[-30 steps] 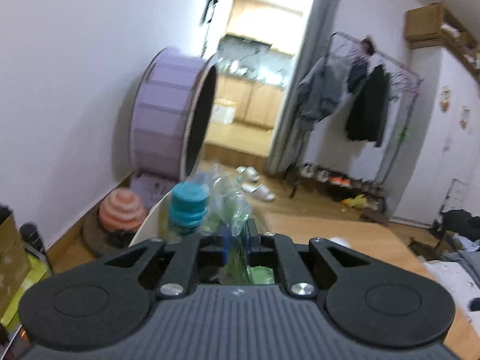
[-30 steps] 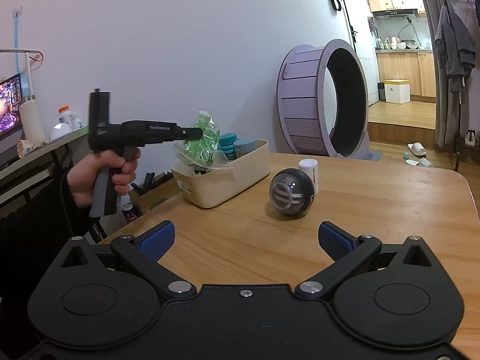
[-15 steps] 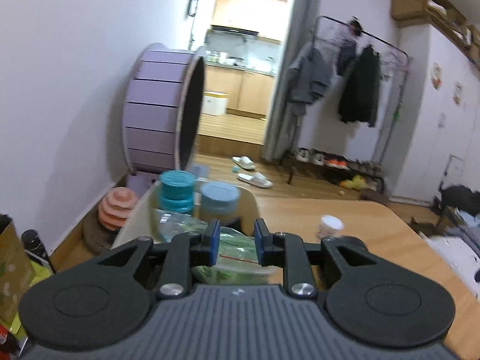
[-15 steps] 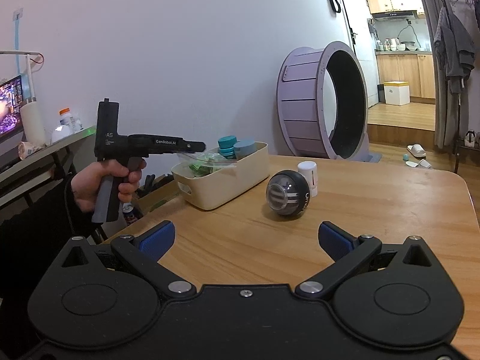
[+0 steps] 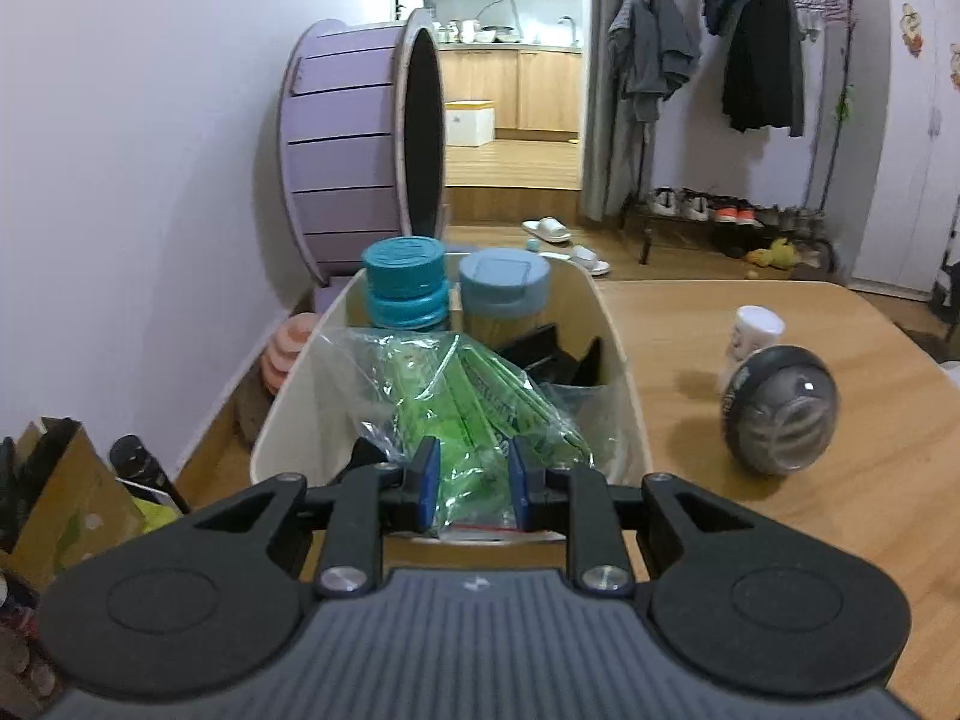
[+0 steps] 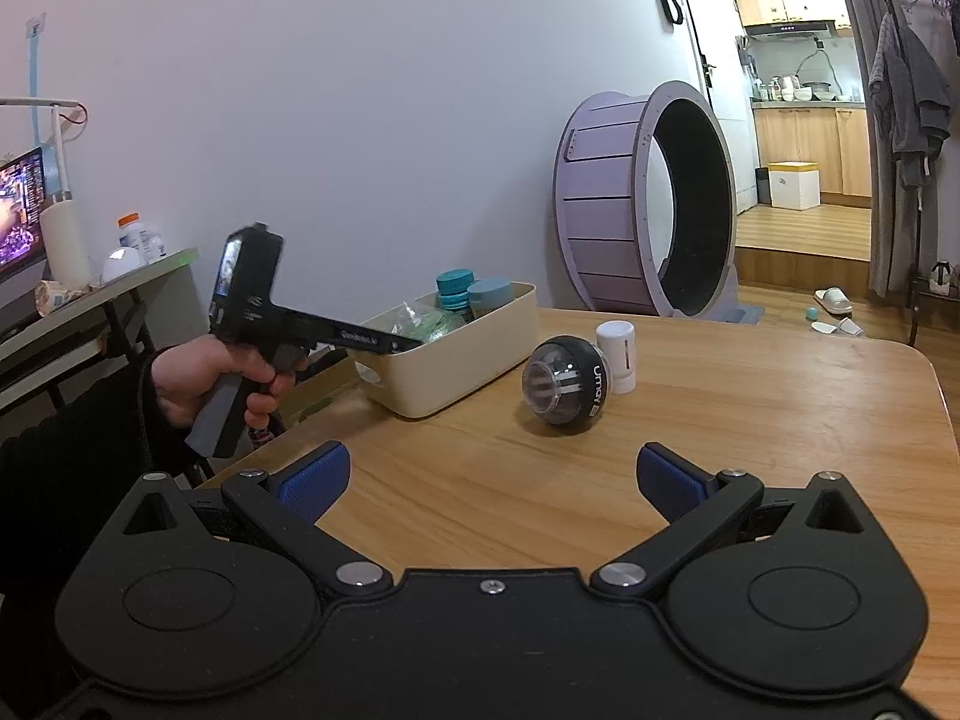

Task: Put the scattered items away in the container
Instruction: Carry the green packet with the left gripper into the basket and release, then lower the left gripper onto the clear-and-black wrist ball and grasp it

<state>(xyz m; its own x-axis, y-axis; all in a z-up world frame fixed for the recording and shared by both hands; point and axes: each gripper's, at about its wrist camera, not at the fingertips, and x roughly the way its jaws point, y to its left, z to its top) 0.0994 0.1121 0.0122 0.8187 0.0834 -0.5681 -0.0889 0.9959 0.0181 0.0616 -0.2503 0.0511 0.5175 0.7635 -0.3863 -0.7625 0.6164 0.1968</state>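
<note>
Left tongs stand slightly parted around bag; right tongs spread wide.

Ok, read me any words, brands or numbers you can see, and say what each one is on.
"Umay": the dark ball on the table.
White print on the left gripper's arm: blurred, unreadable.
Print on the green packets in the plastic bag: too blurred.
Monitor: illegible.

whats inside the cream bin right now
The bin holds a clear bag of green packets, a teal jar, a blue-lidded jar and something black. The bag covers the bottom, so anything under it is hidden.
</note>
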